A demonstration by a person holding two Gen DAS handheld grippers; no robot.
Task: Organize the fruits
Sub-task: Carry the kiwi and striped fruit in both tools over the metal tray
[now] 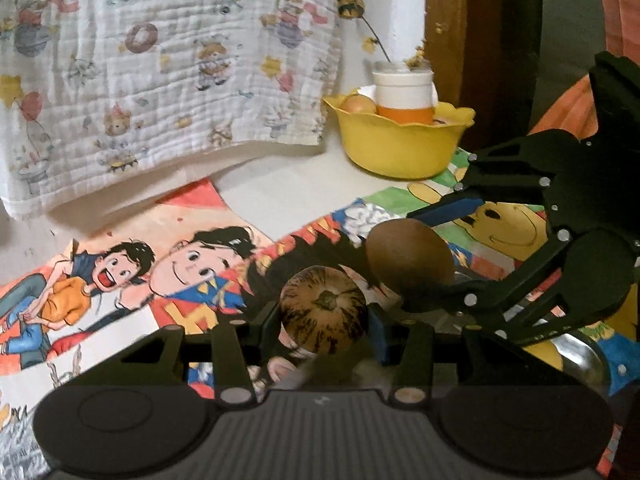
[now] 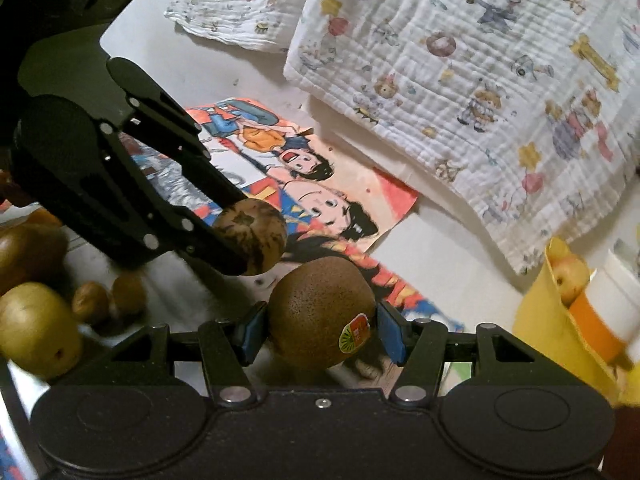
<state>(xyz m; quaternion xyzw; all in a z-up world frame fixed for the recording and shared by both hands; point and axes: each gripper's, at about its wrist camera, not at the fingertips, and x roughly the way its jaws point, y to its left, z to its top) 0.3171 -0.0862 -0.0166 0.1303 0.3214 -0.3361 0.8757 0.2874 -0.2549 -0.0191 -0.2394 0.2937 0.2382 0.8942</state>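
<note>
The left hand-held gripper [image 1: 324, 322] pinches a small round fruit [image 1: 323, 314] between its blue pads. This fruit is tan-brown with dark streaks radiating from a dark, star-shaped calyx facing the left wrist camera; the skin looks mottled and dull. In the right wrist view the same fruit [image 2: 251, 240] appears at the tips of the left hand-held gripper, raised above the cartoon-printed sheet [image 2: 304, 168].

The right hand-held gripper [image 2: 320, 334] pinches a kiwi [image 2: 320, 312] between its blue pads. The kiwi is oval, evenly brown and finely fuzzy, and carries a small red-and-green sticker [image 2: 354, 334] on its lower right side. In the left wrist view the kiwi [image 1: 408, 260] sits just right of and behind the streaked fruit; whether they touch cannot be determined.

A yellow scalloped bowl [image 1: 396, 148] stands on the tabletop [image 1: 280, 188] beyond both fruits. It contains a pale yellow-red fruit [image 1: 358, 104] and a white-and-orange cup [image 1: 404, 96].

At the left edge of the right wrist view lie further fruits: two yellow-green oval ones [image 2: 38, 328] and two small brown ones [image 2: 108, 300]. A printed white cloth [image 1: 160, 72] lies behind.
</note>
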